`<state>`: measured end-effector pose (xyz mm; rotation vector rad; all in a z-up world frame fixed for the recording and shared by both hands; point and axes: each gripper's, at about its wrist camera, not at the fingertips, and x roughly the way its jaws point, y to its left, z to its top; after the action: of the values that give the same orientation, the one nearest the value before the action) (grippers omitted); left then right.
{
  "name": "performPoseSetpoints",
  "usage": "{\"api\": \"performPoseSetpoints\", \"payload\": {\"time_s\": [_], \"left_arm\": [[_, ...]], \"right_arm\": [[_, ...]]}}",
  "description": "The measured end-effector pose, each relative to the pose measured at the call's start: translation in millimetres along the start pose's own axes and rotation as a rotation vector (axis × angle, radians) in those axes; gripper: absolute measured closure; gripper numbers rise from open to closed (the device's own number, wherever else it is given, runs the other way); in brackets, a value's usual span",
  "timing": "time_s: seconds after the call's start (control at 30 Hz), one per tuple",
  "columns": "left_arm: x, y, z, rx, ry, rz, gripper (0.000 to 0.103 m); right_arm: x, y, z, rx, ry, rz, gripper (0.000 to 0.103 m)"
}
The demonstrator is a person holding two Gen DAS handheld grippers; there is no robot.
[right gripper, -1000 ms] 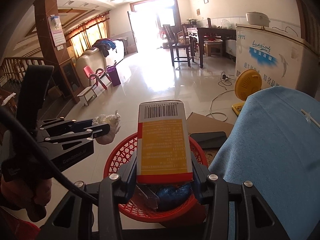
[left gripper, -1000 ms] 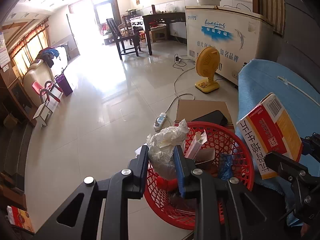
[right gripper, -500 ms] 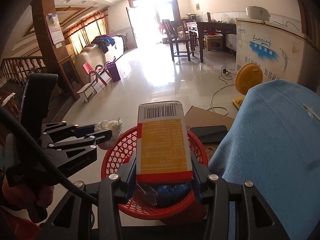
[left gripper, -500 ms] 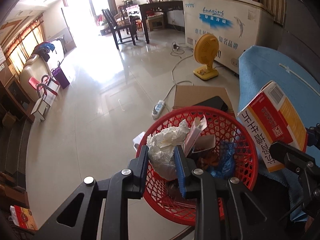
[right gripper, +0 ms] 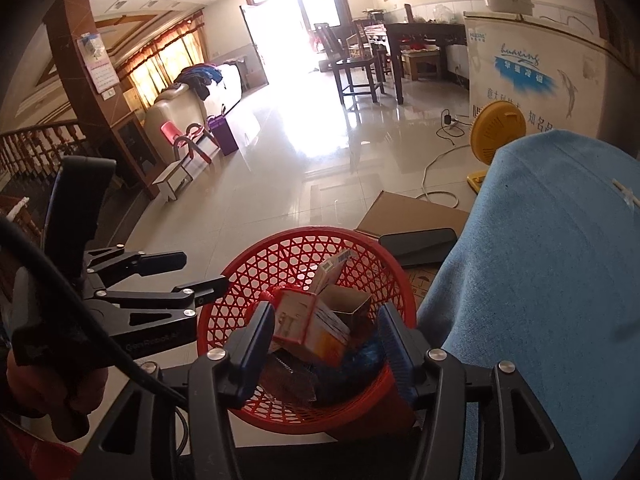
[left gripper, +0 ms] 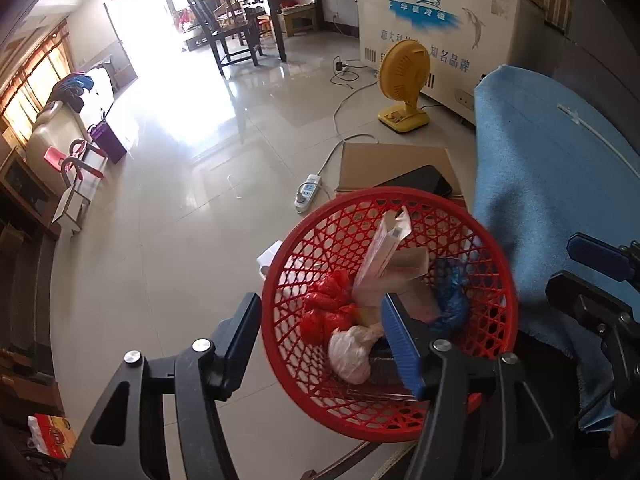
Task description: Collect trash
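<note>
A red mesh basket (left gripper: 496, 264) (right gripper: 256, 256) on the floor holds a red bag (left gripper: 324, 304), a blue bag (left gripper: 448, 300), a long white carton (left gripper: 388, 244) and a small cardboard box (right gripper: 346, 300). My left gripper (left gripper: 320, 344) (right gripper: 204, 269) hangs over the basket's near rim, jaws opening. Between and below them a crumpled white wad (left gripper: 352, 354) lies loose in the basket. My right gripper (right gripper: 325, 346) is also opening. The red and yellow box (right gripper: 316, 328) sits tilted on the trash between its fingers, free of the pads.
A blue cloth-covered surface (left gripper: 540, 168) (right gripper: 552, 264) rises right beside the basket. Behind the basket lie flat cardboard (left gripper: 392, 164) with a black device (right gripper: 420, 240), a power strip (left gripper: 308, 192) and its cord. A yellow fan (left gripper: 404, 80) stands by a white freezer (left gripper: 440, 8).
The left jaws parted and the white wad dropped into the basket. The right jaws spread and the red and yellow box tipped down onto the trash. The left gripper tilted further over the basket.
</note>
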<state>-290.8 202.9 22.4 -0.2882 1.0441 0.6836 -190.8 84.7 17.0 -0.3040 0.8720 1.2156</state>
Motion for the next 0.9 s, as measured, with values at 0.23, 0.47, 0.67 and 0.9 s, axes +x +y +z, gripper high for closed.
{"api": "performPoseSetpoints", "payload": {"time_s": [0.23, 0.47, 0.67, 0.9], "left_arm": [[-14.9, -35.6, 16.8, 0.104, -0.054, -0.003, 0.035], [-40.9, -91.2, 46.5, 0.179, -0.15, -0.086, 0.029], [-67.6, -155.1, 66.2, 0.279, -0.233, -0.156, 0.028], [-93.4, -224.2, 67.2, 0.396, -0.288, -0.25, 0.027]], "right_arm": [[-22.5, -24.3, -2.1, 0.085, -0.049, -0.034, 0.045], [-66.1, -59.3, -11.0, 0.177, -0.127, -0.144, 0.045], [-125.0, -100.9, -29.8, 0.307, -0.228, -0.307, 0.043], [-196.6, -137.1, -65.4, 0.441, -0.312, -0.526, 0.04]]}}
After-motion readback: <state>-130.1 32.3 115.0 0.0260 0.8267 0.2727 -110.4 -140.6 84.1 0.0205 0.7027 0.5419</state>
